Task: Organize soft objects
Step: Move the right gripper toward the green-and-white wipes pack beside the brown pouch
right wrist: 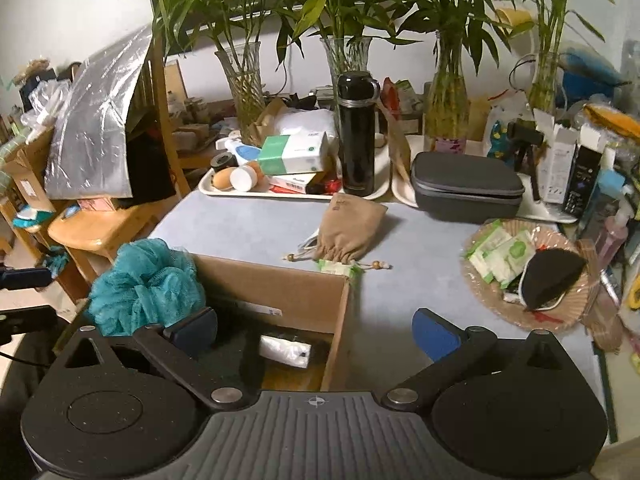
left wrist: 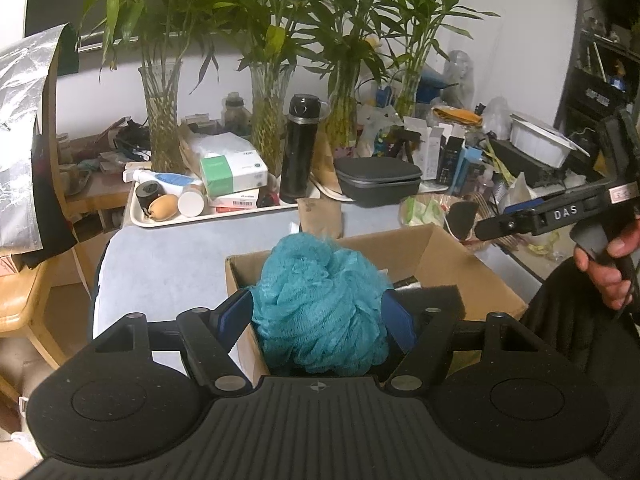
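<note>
Blue puff held over the box

The left hand-held gripper (left wrist: 316, 316) squeezes the blue puff (left wrist: 320, 304) above the cardboard box (left wrist: 440, 248). Only the right view shows the right hand-held gripper (right wrist: 316, 326) wide apart and the tan pouch (right wrist: 348, 228) mid-frame.

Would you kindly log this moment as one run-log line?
left hand-held gripper: shut on teal mesh bath pouf | above open brown cardboard box | right hand-held gripper: open, empty

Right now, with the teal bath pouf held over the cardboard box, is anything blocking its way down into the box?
Nothing visible does. The left hand-held gripper holds the teal bath pouf over the open cardboard box. The box already holds a white packet and dark items, low down, with room above.
</note>
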Demonstrator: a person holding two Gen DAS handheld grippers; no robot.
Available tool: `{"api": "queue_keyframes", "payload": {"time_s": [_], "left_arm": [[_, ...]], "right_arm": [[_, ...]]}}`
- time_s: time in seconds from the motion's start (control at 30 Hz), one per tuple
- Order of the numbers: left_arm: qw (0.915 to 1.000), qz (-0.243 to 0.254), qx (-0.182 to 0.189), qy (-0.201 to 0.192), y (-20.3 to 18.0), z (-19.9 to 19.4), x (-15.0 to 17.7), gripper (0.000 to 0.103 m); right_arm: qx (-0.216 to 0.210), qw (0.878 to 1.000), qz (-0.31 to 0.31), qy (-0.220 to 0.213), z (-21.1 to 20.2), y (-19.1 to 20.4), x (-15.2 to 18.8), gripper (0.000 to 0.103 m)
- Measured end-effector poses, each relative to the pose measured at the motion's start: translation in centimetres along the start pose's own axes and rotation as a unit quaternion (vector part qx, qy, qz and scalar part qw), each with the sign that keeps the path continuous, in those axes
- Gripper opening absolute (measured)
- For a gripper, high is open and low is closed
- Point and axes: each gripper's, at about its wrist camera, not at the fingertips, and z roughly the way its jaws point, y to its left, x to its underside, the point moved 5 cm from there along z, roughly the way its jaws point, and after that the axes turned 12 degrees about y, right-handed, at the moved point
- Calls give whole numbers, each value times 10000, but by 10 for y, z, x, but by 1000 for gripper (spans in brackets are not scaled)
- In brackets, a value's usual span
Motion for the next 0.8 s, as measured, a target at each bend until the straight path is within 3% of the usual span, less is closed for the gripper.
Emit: {"api": "queue_keyframes", "payload": {"time_s": [0.23, 0.37, 0.8], "left_arm": [[9999, -85, -32, -49, 8, 2, -9, 70], [9999, -140, -53, -78, 12, 3, -13, 70], [9995, -203, -199, -111, 26, 12, -28, 70]], "right_arm": [[-94, 9997, 241, -43, 3, -9, -3, 103], [170, 9992, 360, 87, 12, -17, -6, 103], [792, 9957, 222, -415, 19, -34, -15, 103]]}}
